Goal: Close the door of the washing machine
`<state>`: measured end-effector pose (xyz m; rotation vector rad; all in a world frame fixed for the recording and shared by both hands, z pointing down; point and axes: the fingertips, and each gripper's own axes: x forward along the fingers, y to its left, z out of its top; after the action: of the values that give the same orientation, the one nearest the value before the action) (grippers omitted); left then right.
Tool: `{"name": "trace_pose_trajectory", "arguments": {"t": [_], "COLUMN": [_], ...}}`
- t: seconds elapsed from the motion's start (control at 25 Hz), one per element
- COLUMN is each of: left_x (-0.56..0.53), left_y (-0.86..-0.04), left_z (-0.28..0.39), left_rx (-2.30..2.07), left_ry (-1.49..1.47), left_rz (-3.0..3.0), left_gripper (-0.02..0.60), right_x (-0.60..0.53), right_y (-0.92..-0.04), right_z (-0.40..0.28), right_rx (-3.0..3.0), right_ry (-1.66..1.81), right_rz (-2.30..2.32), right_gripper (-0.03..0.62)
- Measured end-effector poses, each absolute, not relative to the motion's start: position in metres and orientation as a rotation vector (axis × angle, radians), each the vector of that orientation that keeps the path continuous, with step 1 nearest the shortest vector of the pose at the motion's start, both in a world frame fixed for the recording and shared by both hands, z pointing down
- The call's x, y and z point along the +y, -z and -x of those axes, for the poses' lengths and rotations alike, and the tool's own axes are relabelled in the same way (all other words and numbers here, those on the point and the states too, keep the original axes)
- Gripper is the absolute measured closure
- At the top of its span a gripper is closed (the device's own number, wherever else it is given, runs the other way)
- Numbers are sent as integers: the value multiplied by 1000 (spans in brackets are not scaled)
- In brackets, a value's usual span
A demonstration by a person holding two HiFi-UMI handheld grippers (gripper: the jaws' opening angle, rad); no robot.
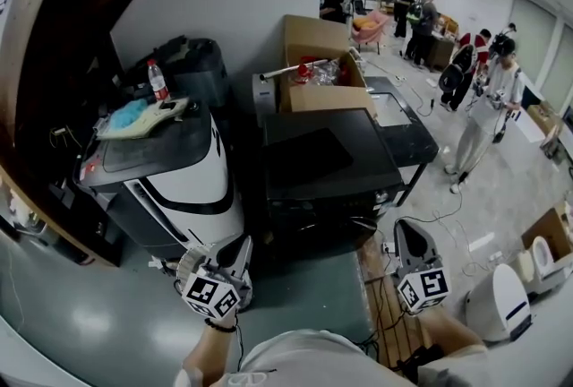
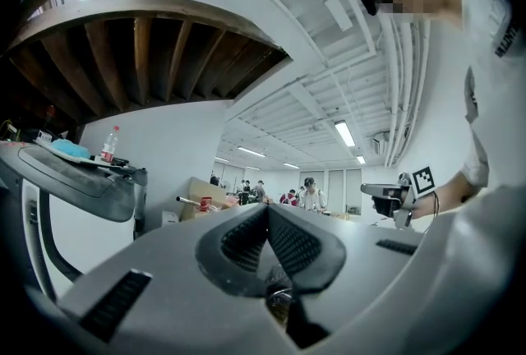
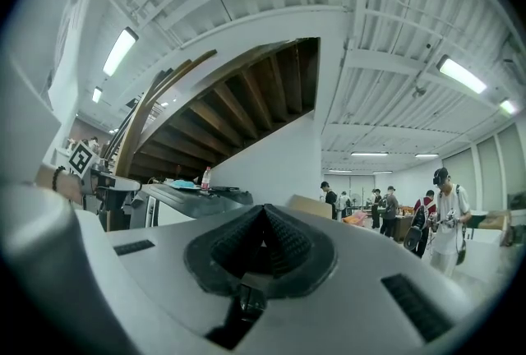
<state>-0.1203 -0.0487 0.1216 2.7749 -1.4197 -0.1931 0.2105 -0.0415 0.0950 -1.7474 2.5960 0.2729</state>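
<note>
The washing machine (image 1: 183, 188) is white with a black curved stripe and a dark grey top, and stands left of centre. Its dark lid (image 1: 148, 152) looks flat on top. A water bottle (image 1: 158, 81) and a blue cloth (image 1: 130, 115) rest on it. My left gripper (image 1: 235, 253) hangs shut and empty just before the machine's front corner. My right gripper (image 1: 407, 237) is shut and empty too, further right over the floor. From the left gripper (image 2: 267, 209) view the machine (image 2: 74, 181) sits at the left. The right gripper (image 3: 263, 209) view has the machine (image 3: 193, 197) left of centre.
A black cabinet (image 1: 331, 161) stands right of the machine, with an open cardboard box (image 1: 318, 63) behind it. Cables run over the floor (image 1: 421, 215). Several people (image 1: 488, 98) stand at the back right. A white device (image 1: 501, 300) sits at the lower right. Wooden stairs (image 1: 36, 63) rise at the left.
</note>
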Motion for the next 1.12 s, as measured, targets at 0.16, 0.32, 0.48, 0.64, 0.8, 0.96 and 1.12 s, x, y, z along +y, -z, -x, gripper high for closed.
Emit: {"name": "trace_pose_trajectory", "arguments": {"t": [0.16,0.32,0.48,0.64,0.8,0.96,1.12], "left_x": [-48,-48,-46,-43,-42,-43,-45], "left_y": [-125,-130,-133,-133,-135,-139,-139], "left_z": [112,108,108,106,109,110,106], "left_rx": [-1389,-1373,-1369,-1371,-1380,-1377,-1371], "left_ry": [177,169,169,171,175,172,178], "left_rz": [-2774,-2769,-2766,-2763,-2755,-2749,-2747], "left_gripper": [578,578,578,578,578,578,578], "right_x": [-40,-40,-40,-39,-41,-44,-46], "right_y": [-95,-100,-103,-101,-102,-103,-104], "right_z": [-213,-215,-212,-209,-208,-206,-209], "right_rx": [2595,2588,2591,2605,2603,2607,2609], "right_ry": [-255,-227,-213,-226,-210,-215,-203], "right_rz": [1753,1765,1760,1744,1748,1746,1755], "right_gripper": [583,584,585,585,585,585,585]}}
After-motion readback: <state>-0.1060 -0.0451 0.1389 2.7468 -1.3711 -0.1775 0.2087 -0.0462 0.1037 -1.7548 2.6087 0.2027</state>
